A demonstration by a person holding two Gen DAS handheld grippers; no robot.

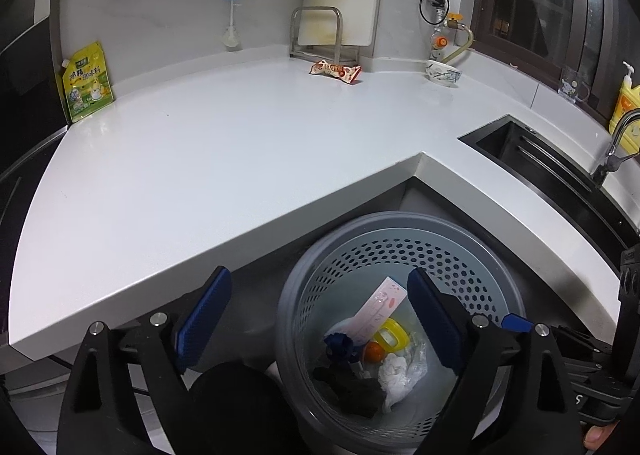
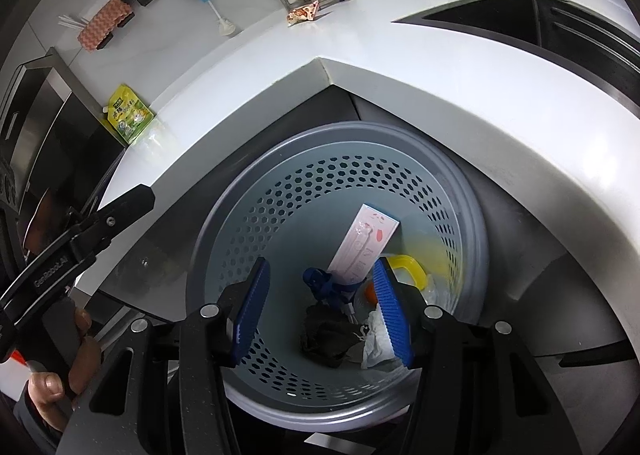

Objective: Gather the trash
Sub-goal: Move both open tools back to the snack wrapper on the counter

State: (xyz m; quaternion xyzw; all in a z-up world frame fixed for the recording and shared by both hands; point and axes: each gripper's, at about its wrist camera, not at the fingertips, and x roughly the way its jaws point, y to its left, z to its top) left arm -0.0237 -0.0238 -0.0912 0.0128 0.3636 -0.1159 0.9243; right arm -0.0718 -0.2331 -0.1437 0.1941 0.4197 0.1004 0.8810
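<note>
Grey perforated bin (image 1: 400, 255) sits on the floor under the white surface (image 1: 200, 159) corner, already holding a pink box (image 2: 366, 243), yellow piece (image 2: 406, 269), white tissue (image 2: 376, 339) and a dark wad (image 2: 326, 337). Left tool (image 1: 320, 313) is spread wide and empty, partly over the rim. Right tool (image 2: 320, 313) is about half open, also empty, aimed down into the bin. One snack wrapper (image 1: 335, 71) remains far back on the surface near the metal rack (image 1: 316, 31). We judge the drop finished; next we should lift clear of the rim, reach over, and pinch the wrapper's flat middle so it won't slip. The yellow pouch (image 1: 86, 81) looks like stock, so skip it.
</note>
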